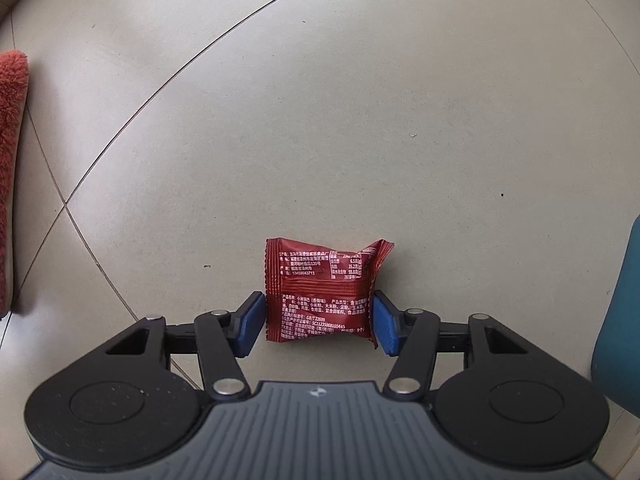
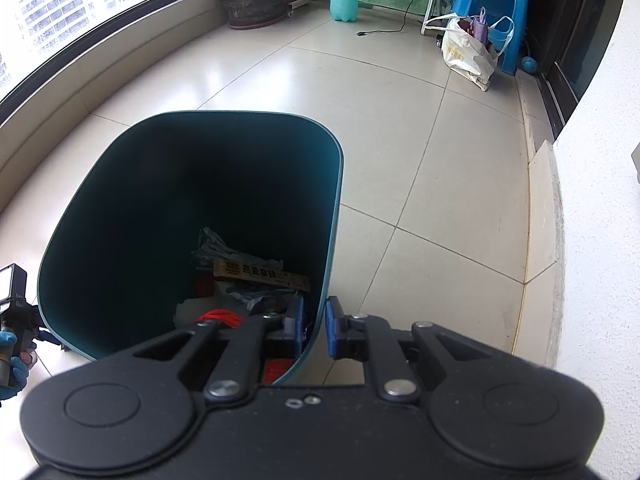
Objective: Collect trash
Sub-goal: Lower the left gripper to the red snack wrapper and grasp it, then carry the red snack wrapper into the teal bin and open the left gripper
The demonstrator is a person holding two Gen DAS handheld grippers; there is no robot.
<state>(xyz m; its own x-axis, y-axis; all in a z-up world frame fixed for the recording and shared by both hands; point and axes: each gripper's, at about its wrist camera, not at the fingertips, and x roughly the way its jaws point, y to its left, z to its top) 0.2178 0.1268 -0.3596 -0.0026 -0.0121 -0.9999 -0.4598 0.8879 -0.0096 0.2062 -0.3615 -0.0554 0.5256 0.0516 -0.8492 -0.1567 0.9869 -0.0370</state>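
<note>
Blue-padded jaws of the left gripper (image 1: pixel 319 322) are spread to either side of a red snack wrapper (image 1: pixel 323 293), puffy, crinkled and printed in white, lying on the tiled floor (image 1: pixel 360 120); contact is unclear. Right gripper (image 2: pixel 312 328) jaws pinch the near right rim of the teal trash bin (image 2: pixel 192 184), which holds litter.

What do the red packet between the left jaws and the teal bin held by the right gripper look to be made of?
Red packet: thin glossy plastic film, probably; crimped serrated end seams, wrinkles and white print show. Teal bin: smooth, semi-matte moulded plastic, likely; the wall is thin with a rounded rim, and the right gripper pinches that wall edge.
</note>
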